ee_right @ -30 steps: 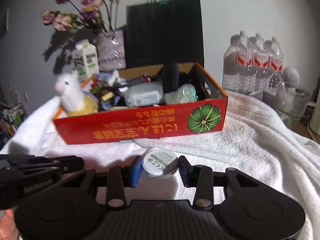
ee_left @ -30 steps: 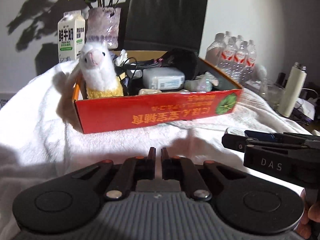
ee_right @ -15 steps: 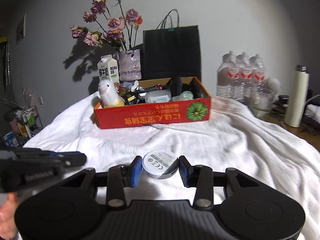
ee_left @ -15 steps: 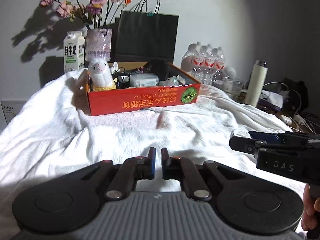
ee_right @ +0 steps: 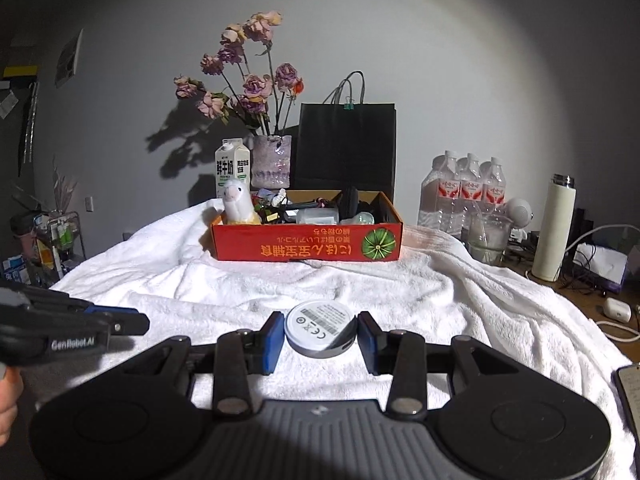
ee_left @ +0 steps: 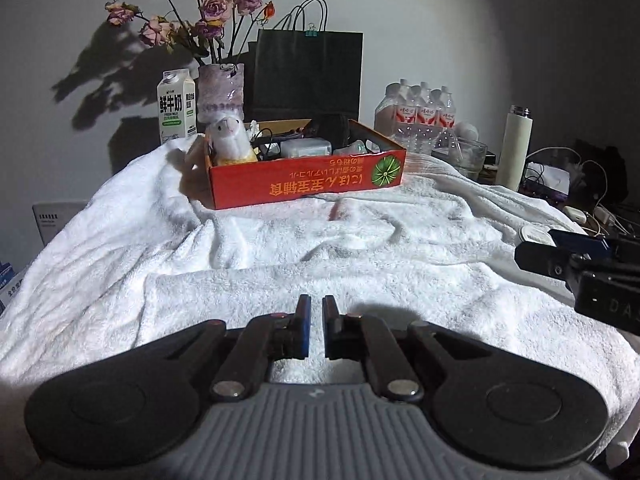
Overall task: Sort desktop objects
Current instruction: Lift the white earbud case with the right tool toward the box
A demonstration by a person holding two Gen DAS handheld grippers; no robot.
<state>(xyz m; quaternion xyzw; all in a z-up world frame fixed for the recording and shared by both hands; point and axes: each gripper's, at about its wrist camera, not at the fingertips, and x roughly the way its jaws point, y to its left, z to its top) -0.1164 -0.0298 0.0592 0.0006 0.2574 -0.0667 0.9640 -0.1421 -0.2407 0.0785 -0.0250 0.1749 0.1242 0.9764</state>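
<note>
A red cardboard box (ee_right: 306, 244) stands at the far end of a white towel (ee_right: 400, 292), holding a white plush alpaca (ee_right: 239, 203), cables and several small items; it also shows in the left wrist view (ee_left: 308, 184). My right gripper (ee_right: 320, 336) is shut on a round white disc device (ee_right: 320, 334), held over the near part of the towel. My left gripper (ee_left: 316, 330) is shut and empty, low over the near towel (ee_left: 320, 248). The right gripper with the disc shows at the right edge of the left wrist view (ee_left: 576, 258).
Behind the box stand a milk carton (ee_right: 232, 168), a vase of dried flowers (ee_right: 272, 160) and a black paper bag (ee_right: 346, 148). Water bottles (ee_right: 460, 192), a glass jar (ee_right: 488, 236), a cream flask (ee_right: 554, 228) and cables lie right. A phone (ee_right: 630, 400) lies near right.
Both grippers have pulled back from the red box toward the near end of the towel. The right gripper still holds the disc; the left stays shut and empty.
</note>
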